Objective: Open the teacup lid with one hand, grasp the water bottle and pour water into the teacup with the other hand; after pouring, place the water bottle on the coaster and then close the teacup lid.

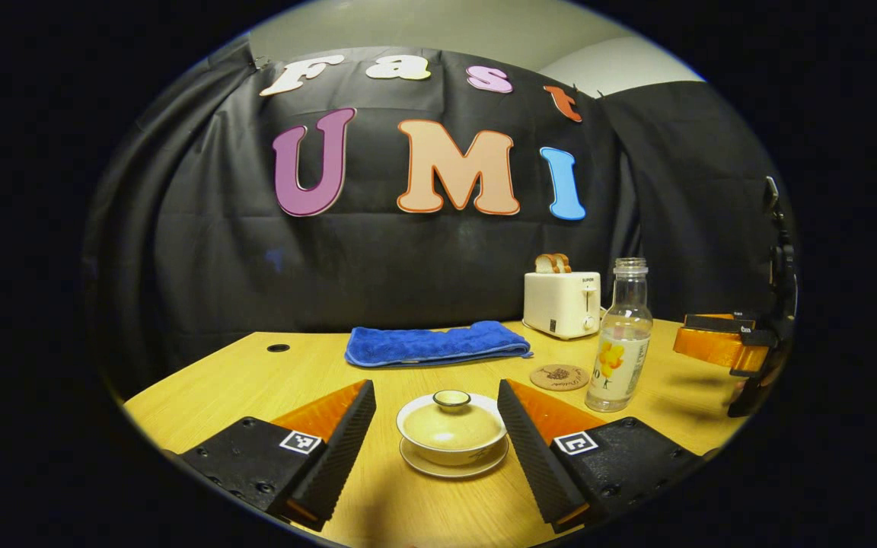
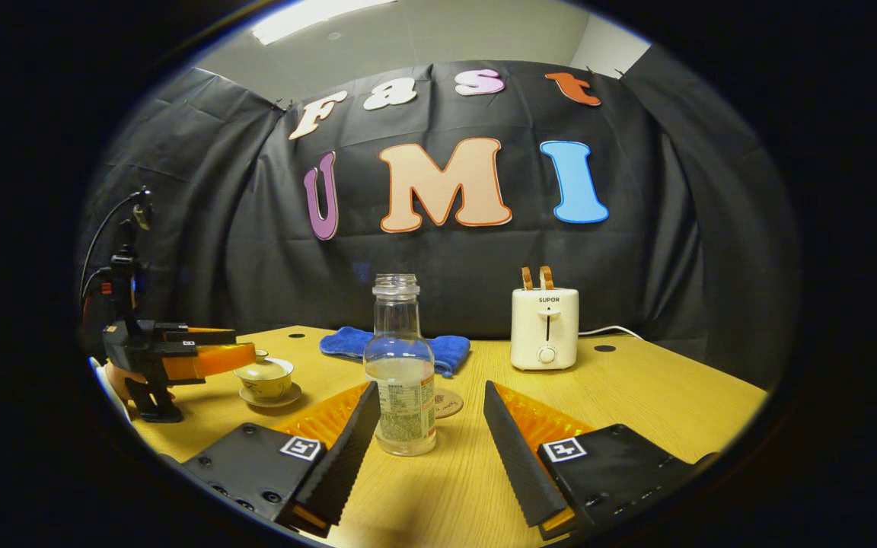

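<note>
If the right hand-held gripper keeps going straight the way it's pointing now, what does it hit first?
Most likely the clear glass water bottle. It stands upright on the wooden table, just ahead of the open right hand-held gripper and slightly toward its left finger. Exact depth is hard to judge.

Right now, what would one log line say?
left gripper: open, at lidded cream porcelain teacup | right gripper: open, at uncapped clear water bottle

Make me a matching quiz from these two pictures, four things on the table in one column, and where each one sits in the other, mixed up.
Things:
1. teacup
2. water bottle
3. toaster
4. blue towel

Places:
A. holding bread slices, near the back wall
B. between the open left gripper fingers
C. folded flat behind the teacup
D. standing capless beside the coaster

Pairs: 1-B, 2-D, 3-A, 4-C
</note>
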A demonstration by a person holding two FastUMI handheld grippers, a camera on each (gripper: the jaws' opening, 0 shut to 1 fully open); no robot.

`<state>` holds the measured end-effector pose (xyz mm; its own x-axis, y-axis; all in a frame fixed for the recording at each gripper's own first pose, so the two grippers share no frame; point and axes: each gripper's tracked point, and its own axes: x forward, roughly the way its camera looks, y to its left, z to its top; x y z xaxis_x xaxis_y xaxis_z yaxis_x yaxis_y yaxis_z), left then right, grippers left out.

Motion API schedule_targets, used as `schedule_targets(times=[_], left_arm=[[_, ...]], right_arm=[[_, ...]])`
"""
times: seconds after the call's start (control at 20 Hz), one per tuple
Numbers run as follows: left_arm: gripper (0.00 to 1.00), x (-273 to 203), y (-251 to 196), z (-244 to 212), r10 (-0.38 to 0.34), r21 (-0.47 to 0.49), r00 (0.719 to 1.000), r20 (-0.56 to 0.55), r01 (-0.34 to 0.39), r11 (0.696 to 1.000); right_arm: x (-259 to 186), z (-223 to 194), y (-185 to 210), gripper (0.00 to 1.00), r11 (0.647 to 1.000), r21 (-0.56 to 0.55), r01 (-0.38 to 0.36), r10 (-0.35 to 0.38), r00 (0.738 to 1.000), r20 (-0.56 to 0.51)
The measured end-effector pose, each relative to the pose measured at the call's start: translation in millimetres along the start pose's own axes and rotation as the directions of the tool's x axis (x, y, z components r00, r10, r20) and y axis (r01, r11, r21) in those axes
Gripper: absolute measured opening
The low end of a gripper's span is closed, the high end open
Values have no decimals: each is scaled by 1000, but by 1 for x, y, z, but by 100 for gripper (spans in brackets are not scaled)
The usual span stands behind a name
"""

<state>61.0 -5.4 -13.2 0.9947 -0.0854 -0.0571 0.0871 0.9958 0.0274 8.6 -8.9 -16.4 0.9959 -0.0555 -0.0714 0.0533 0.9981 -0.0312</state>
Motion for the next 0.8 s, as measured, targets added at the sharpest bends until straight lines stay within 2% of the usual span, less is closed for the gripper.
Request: schedule_targets(times=[0.2,0.35,0.5,0.6,0.7,0.75,0.8], left_arm=[[94,11,-1,-2,-6,10,1000,-21,7,1000],[84,18,-5,-2,-30,19,999,-29,31,999],[81,24,-11,-11,-57,34,995,-76,60,998],[74,26,-17,-17,-79,49,990,-114,85,995],[70,30,-18,-20,-80,65,986,-145,90,994],[63,31,-18,-20,-79,73,985,-154,91,993],[63,31,-18,-20,-80,75,985,-155,92,993]], right_arm=[[0,0,0,89,1000,0,0,0,1000,0],[0,-1,0,89,1000,0,1,-1,1000,0],[-1,-1,0,89,1000,0,1,-1,1000,0],[0,-1,0,89,1000,-1,2,-2,1000,0],[-1,-1,-1,89,1000,-1,6,-6,1000,0],[0,0,-1,89,1000,-1,6,-6,1000,0],[0,-1,-1,89,1000,-1,6,-6,1000,1]])
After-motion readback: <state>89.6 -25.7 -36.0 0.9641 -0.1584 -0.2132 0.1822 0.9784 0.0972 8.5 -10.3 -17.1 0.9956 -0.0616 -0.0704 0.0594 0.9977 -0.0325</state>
